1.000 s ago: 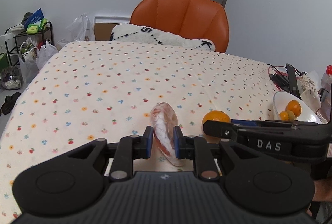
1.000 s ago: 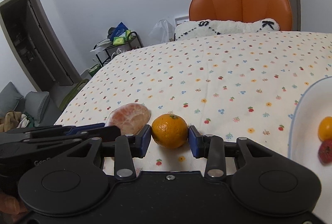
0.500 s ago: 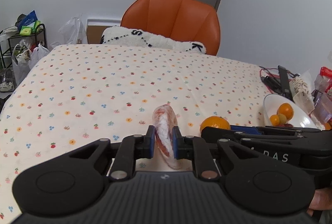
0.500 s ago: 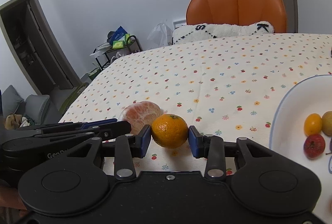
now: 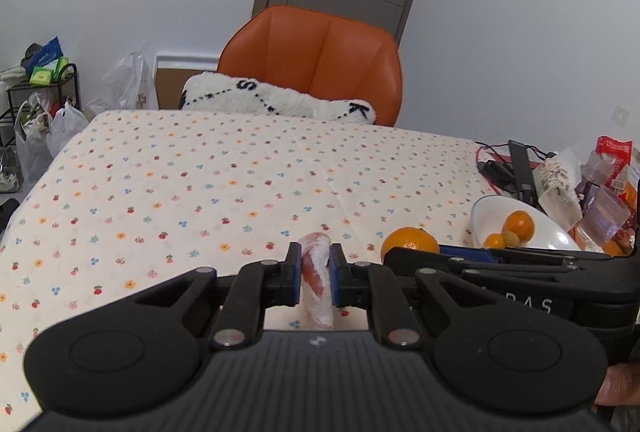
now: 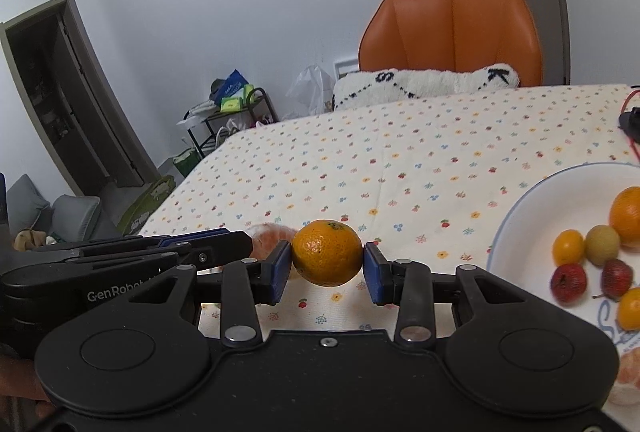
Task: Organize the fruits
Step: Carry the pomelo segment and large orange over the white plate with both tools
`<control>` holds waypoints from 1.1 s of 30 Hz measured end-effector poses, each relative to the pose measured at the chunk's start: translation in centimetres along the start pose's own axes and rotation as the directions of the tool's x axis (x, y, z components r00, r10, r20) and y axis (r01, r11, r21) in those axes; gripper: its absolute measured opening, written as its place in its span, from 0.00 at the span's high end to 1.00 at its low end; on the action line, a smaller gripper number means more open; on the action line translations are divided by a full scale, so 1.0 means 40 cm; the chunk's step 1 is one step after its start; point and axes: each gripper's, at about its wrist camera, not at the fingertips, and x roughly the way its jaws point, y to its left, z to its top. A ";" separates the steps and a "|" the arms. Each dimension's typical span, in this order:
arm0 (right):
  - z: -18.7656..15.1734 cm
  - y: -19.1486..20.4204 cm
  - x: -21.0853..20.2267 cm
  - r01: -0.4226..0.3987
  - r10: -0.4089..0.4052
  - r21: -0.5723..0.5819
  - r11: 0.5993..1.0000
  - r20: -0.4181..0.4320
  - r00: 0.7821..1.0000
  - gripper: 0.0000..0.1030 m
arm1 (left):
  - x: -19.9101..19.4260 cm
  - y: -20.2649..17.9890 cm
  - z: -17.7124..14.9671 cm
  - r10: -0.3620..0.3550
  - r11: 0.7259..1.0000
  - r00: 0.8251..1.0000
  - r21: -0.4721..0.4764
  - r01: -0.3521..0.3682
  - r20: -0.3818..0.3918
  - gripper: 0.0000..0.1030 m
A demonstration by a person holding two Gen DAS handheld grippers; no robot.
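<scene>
Far left: a rack (image 6: 228, 112) of packets and bags (image 5: 36, 136) is standing by the wall, well apart from the counter (image 5: 240, 168).
Left fingers (image 5: 314, 274): I am closing my two blue pads on a peeled citrus piece (image 5: 316, 280) wrapped in clear film; the gap is narrow and the piece is filling it, standing on edge between the pads.
Peeled piece, place: it is hanging over the near edge of the flowered cloth, left of the other fruit; from the right wrist view only a pale orange bit of it (image 6: 266, 238) is showing behind my left tool.
Right fingers (image 6: 326, 266): I am gripping a whole mandarin (image 6: 326, 252) from both sides, pads about halfway apart and touching its skin.
Mandarin, place: it is sitting clear of the cloth in the right wrist view, just left of the white bowl (image 6: 524, 224).
Bowl, right: it is holding one larger orange fruit (image 6: 626, 214), small yellow-orange ones, a pale green one and two red ones; another peeled piece (image 6: 630, 378) is lying at its near edge.
Far middle: an orange chair (image 5: 316, 60) with a white cushion (image 5: 280, 102) is standing behind the counter.
Far right: cables and packets (image 5: 580, 180) are crowding the counter beyond the bowl.
</scene>
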 end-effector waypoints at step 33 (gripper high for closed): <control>-0.049 -0.257 -0.284 0.127 -0.146 0.137 0.982 0.137 0.980 0.64 | -0.017 -0.337 0.011 -0.134 0.978 0.990 0.167 0.126 0.034 0.89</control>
